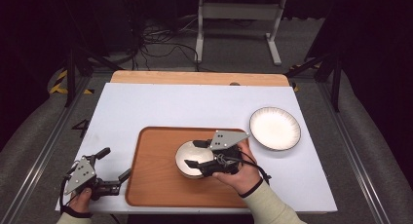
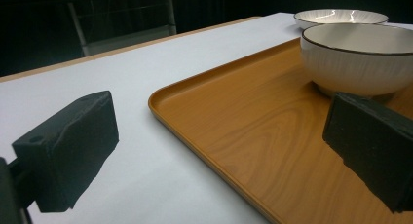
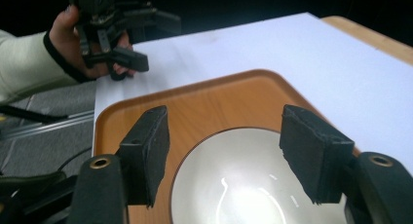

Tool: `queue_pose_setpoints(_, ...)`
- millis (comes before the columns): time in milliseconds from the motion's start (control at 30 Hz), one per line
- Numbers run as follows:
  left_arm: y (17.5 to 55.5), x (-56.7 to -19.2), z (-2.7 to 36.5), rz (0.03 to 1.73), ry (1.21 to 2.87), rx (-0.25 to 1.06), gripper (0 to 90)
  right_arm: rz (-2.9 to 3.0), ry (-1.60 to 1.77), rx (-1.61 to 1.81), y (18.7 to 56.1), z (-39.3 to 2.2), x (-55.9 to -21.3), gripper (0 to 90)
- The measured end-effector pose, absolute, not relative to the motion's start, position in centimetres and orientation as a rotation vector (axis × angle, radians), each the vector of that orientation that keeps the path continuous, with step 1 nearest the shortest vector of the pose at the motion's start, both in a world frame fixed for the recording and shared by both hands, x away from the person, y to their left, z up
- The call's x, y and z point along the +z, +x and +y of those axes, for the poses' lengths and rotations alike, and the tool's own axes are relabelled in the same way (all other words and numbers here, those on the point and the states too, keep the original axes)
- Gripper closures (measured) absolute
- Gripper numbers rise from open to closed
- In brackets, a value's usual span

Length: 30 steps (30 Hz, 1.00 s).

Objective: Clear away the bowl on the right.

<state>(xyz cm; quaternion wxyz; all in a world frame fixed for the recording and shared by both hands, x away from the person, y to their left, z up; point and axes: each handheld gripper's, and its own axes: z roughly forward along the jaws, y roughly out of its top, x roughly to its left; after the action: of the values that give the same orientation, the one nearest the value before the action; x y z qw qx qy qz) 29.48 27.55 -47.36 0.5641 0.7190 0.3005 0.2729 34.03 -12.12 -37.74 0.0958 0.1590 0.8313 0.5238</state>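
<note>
The table is covered by a white sheet point(image 1: 160, 107), with a strip of bare wood point(image 1: 195, 78) left showing along the far edge. On the near half of the sheet a wooden tray point(image 1: 156, 170) with rounded corners is laid, and a white bowl point(image 1: 187, 158) with a dark rim is stood on it toward the right side. A shallow white plate point(image 1: 275, 128) is set on the sheet beyond the tray's right corner, apart from it. The right gripper point(image 1: 195, 153) is held directly over the bowl; its jaws are spread on either side of the rim, and in the right gripper view the pads point(image 3: 146, 151) are seen clear of the bowl point(image 3: 234, 185), with nothing pressed between them. The left gripper point(image 1: 114, 164) is kept low at the near left corner of the table, just beside the tray's left edge, its jaws wide apart and nothing held. In the left gripper view the tray point(image 2: 243, 136) is seen between the jaws. Beyond the table a grey floor point(image 1: 234, 51) is seen, crossed by loose black cables point(image 1: 156, 41), with a white frame point(image 1: 238, 12) on feet standing on it. The surroundings are dark. Metal rails point(image 1: 44, 146) are run along both sides of the table.
</note>
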Motion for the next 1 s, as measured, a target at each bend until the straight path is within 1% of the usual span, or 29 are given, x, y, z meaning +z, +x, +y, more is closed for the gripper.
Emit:
queue_pose_setpoints(267, 29.5, -47.4, 27.5, 0.707, 1.689, 0.642, 0.3, 2.381, 0.480, 1.617, 34.1, -12.8, -37.7, 34.3)
queue_pose_setpoints(500, 29.5, -47.4, 27.5, 0.705, 1.691, 0.643, 0.3, 2.320, 0.481, 1.634, 34.6, -13.9, -37.8, 31.6)
queue_pose_setpoints(1000, 29.5, -47.4, 27.5, 0.708, 1.692, 0.641, 0.3, 2.245, 0.570, 1.599, 34.9, -17.9, -37.5, 26.4)
